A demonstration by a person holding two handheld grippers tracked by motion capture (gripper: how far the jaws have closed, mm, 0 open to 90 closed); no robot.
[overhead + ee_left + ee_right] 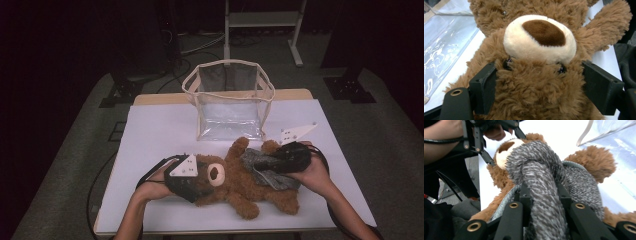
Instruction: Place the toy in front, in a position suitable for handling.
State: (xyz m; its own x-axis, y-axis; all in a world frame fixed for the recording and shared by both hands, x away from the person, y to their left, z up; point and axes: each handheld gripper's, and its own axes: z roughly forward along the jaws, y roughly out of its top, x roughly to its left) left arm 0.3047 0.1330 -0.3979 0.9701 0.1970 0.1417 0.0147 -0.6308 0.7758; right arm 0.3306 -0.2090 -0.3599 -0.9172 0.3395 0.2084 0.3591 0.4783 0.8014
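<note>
A brown teddy bear (235,186) lies on its back on the white table (160,130), head to the left. My left gripper (199,183) is shut on the bear's head, one jaw at each side of the face just below the cream muzzle (539,37). A grey knitted scarf (265,170) is draped over the bear's chest. My right gripper (274,162) is shut on a bunched length of that scarf (534,162), pinched between its two jaws just above the bear's body (596,162). In the right gripper view the left gripper (479,140) shows by the head.
A clear plastic bag (230,100) with a cream trim stands open at the back of the table, just beyond the bear; its wall (444,50) lies near the bear's head. Dark floor with cables and a metal stand (262,25) surround the table.
</note>
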